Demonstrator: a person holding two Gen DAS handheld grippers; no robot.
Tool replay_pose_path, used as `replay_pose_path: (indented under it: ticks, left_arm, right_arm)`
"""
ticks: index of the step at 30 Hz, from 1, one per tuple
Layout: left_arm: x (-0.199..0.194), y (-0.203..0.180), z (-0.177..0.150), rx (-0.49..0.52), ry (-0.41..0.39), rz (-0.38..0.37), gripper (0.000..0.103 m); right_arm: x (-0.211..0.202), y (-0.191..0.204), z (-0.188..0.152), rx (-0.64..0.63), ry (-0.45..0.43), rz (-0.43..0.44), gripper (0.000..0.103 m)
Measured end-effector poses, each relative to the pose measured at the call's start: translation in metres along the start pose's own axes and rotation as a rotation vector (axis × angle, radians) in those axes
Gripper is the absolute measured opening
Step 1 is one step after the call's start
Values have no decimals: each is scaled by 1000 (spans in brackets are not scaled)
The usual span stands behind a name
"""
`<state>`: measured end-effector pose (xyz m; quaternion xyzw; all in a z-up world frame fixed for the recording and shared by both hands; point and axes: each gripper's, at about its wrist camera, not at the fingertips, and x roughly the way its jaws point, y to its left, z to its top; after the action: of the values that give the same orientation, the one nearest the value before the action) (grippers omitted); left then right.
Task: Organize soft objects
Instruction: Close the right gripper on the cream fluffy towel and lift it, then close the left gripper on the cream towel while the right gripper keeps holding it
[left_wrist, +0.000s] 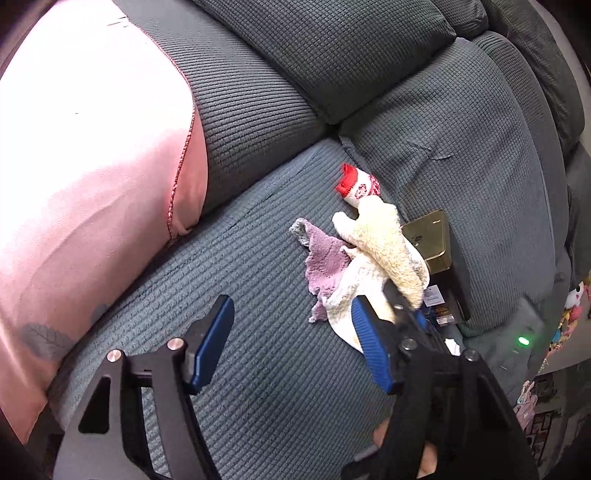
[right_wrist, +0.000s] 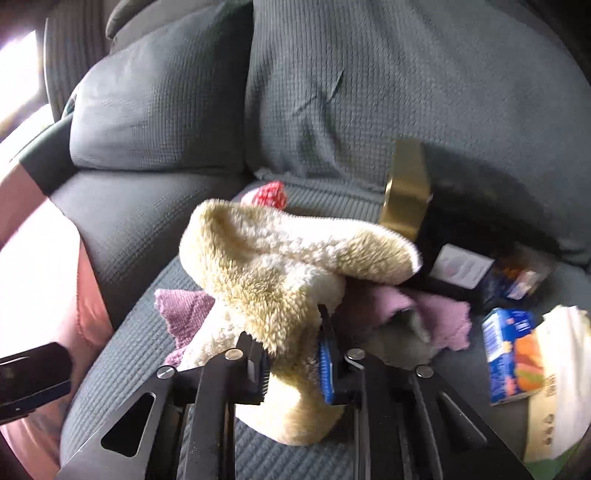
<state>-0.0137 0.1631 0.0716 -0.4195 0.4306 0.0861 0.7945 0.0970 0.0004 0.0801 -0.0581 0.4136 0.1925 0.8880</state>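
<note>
Sorting barely begun: right tool (right_wrist: 295, 369) pinching cream fleece cloth (right_wrist: 280, 258) mid-frame atop purple cloth (right_wrist: 184, 310) on sofa seat (right_wrist: 122, 354), left tool (left_wrist: 291, 347) spread and empty lower left, red-cuffed sock (left_wrist: 356, 184) still loose behind.

L gripper (left_wrist: 291, 343) open over grey sofa seat (left_wrist: 229, 258); cream fleece cloth (left_wrist: 384, 240) on purple cloth (left_wrist: 325, 262).

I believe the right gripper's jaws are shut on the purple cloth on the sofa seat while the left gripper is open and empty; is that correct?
Not quite: the right gripper has its jaws shut on the cream fleece cloth, not the purple cloth, which lies beneath it on the sofa seat, as the right wrist view shows. The left gripper is indeed open and empty.
</note>
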Motion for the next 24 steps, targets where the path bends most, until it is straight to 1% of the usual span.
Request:
replay_pose_path:
  ticks: [3, 5, 6, 7, 9, 10, 11, 13, 15, 17, 18, 19, 20, 21, 24]
  left_arm:
    - [-3, -2, 0, 9, -16, 3, 64]
    - [-6, -2, 0, 13, -27, 5, 64]
    - [-6, -3, 0, 14, -28, 1, 64]
    - [-5, -2, 0, 13, -25, -1, 64]
    - [-6, 0, 0, 8, -17, -3, 64]
    - [-6, -1, 0, 8, -18, -2, 64]
    - [-6, -2, -1, 16, -21, 2, 64]
    - [-6, -8, -3, 46, -24, 10, 64]
    - [-4, -16, -8, 100, -3, 11, 64]
    - [5, -26, -14, 162, 40, 7, 64]
    - [8, -29, -18, 191, 63, 5, 64]
    - [12, -34, -22, 220, 85, 4, 64]
    - [16, -38, -27, 247, 106, 3, 64]
    - [20, -42, -31, 272, 125, 5, 64]
    - [30, -50, -43, 338, 181, 11, 64]
  right_arm:
    - [-41, -17, 6, 89, -46, 57, 21]
    - [-74, -28, 7, 135, -100, 109, 21]
    - [-89, -31, 6, 136, -126, 119, 21]
    - [-112, -34, 4, 128, -155, 103, 21]
    - [-142, -40, -2, 133, -146, 49, 21]
    - [-154, -44, -6, 152, -135, 42, 21]
    - [-164, -47, -12, 170, -128, 52, 21]
    - [-176, -53, -27, 185, -114, 117, 21]
    - [-169, -55, -41, 176, -54, 153, 21]
    - [-146, -58, -52, 185, 20, 150, 21]
    - [-133, -62, -59, 206, 69, 145, 21]
    - [-112, -68, -64, 242, 144, 132, 21]
    - [-100, -73, -67, 267, 184, 118, 21]
    - [-89, -80, -68, 295, 202, 92, 21]
    - [-66, -98, -68, 368, 209, 17, 21]
